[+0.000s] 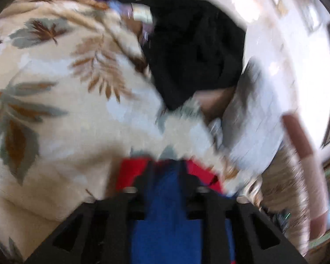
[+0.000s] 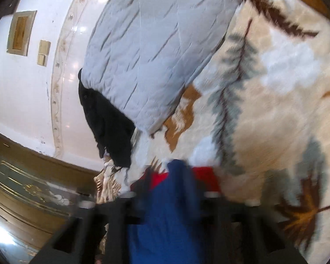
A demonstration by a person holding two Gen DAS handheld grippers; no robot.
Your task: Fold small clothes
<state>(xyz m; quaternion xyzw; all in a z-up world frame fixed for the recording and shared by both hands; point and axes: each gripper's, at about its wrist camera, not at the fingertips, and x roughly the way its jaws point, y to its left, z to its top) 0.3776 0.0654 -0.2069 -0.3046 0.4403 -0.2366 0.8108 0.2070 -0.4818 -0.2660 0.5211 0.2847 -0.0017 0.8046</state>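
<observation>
Both views are blurred by motion. A small blue garment [image 1: 165, 209] with a red part [image 1: 129, 171] lies on the leaf-patterned blanket and runs up between the black fingers of my left gripper [image 1: 167, 165]. Those fingers stand apart, the blue cloth filling the gap. In the right wrist view the same blue garment [image 2: 171, 209] and its red part [image 2: 204, 176] sit between the fingers of my right gripper [image 2: 178, 171]. These are spread wider, and the right finger stands clear of the cloth.
A cream blanket with brown and grey leaves [image 1: 55, 88] [image 2: 275, 110] covers the surface. On it lie a black garment [image 1: 193, 50] [image 2: 110, 123] and a grey quilted cover [image 2: 154, 55] [image 1: 253, 114]. White floor [image 2: 22, 88] and gilded wooden furniture [image 2: 22, 187] lie beyond the edge.
</observation>
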